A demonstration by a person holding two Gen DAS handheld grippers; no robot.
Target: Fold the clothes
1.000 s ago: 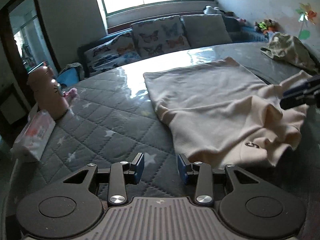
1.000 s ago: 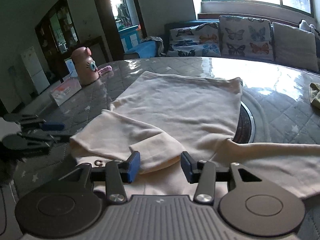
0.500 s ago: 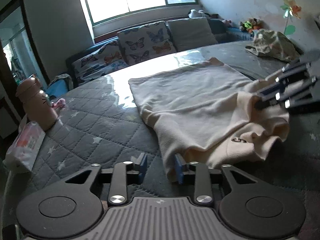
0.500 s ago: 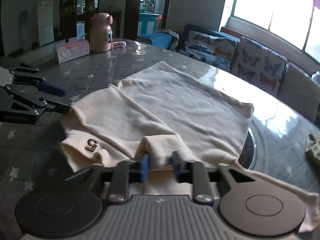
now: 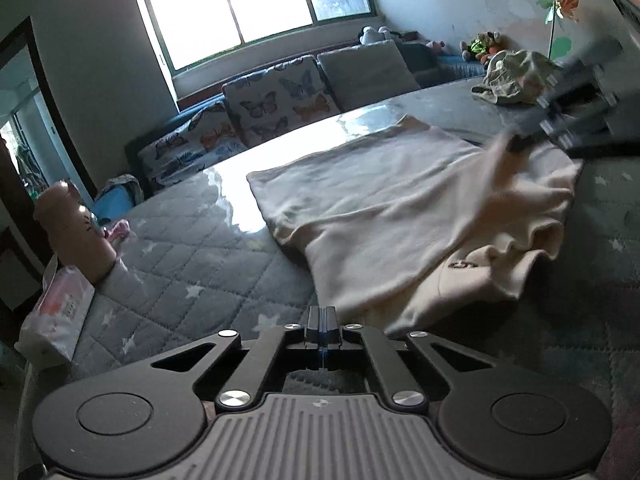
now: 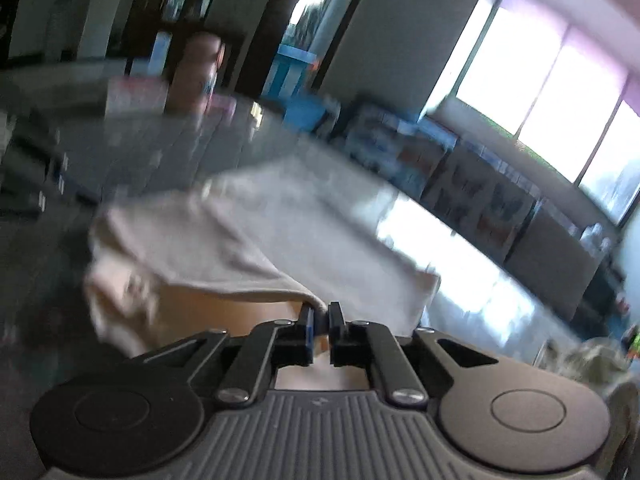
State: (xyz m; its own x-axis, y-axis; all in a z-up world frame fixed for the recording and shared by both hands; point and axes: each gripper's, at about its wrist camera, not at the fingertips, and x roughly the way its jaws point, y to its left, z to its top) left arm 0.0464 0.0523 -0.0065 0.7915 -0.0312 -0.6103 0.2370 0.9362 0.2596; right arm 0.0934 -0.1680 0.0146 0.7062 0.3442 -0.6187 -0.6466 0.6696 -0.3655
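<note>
A cream garment (image 5: 400,208) lies partly folded on the quilted grey table (image 5: 192,264), with a small "5" mark (image 5: 460,265) near its front edge. My left gripper (image 5: 322,314) is shut just at the garment's near hem; no cloth shows between its pads. My right gripper (image 6: 319,320) is shut on a fold of the cream garment (image 6: 256,248) and lifts it off the table; that view is blurred. The right gripper also shows in the left wrist view (image 5: 520,142), holding raised cloth at the right.
A pink cat-faced bottle (image 5: 68,232) and a tissue pack (image 5: 56,316) stand at the table's left edge. An olive garment (image 5: 512,76) lies at the far right. A sofa with butterfly cushions (image 5: 276,100) runs behind the table under the window.
Both grippers have gone from open to shut. The right one closed on a fold of the garment and is lifting it up fast. The left one moved to the hem.
</note>
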